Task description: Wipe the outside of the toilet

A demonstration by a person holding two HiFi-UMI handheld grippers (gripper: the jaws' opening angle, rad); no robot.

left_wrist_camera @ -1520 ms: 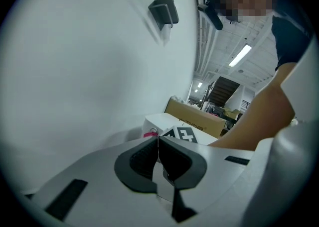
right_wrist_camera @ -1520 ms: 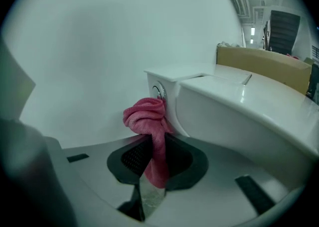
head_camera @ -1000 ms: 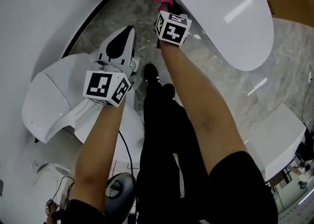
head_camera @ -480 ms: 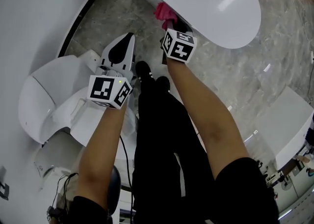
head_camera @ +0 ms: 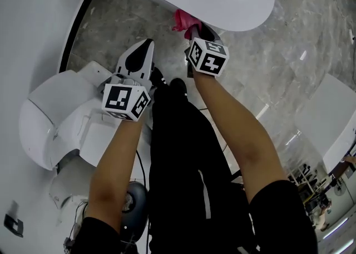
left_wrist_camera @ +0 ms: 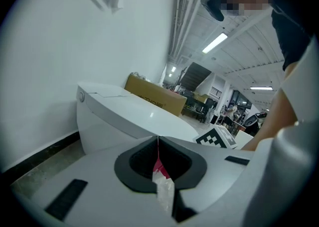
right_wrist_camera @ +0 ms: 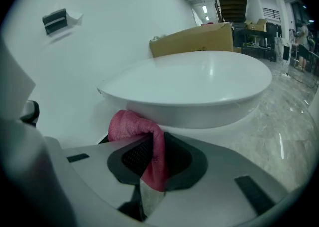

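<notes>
Since 1 s back the right gripper [right_wrist_camera: 152,144] and its pink cloth [right_wrist_camera: 132,124] had slid along the side of the toilet [right_wrist_camera: 199,84] toward its front end, staying just under the lid edge. The left gripper [left_wrist_camera: 158,144] barely shifted. Right jaws were clamped on the pink cloth: one fold ran down between the pads, and the rest bunched above and left of the tips, up against the bowl right below the lid overhang. The lid was down, directly ahead of and above the right jaws. Left jaws were pressed together with the tips meeting, nothing gripped that I could see. A pink sliver showed through the slit below the tips; couldn't tell what it was. The left gripper sat off the toilet, beside and left of the right gripper, pointing the same way. The toilet was ahead of it, and the right gripper's marker cube [left_wrist_camera: 217,139] showed just to its right. A cardboard box [right_wrist_camera: 192,39] stood beyond the toilet, on the far side from both tools. A white wall [right_wrist_camera: 99,32] ran left of both grippers, with a small dark fitting [right_wrist_camera: 55,21] high on it. Grey marble floor [head_camera: 128,19] lay under both tools. A second toilet [head_camera: 50,116] sat left of and slightly behind the left gripper. The person's black shoes [head_camera: 178,87] were between and behind the two grippers.
</notes>
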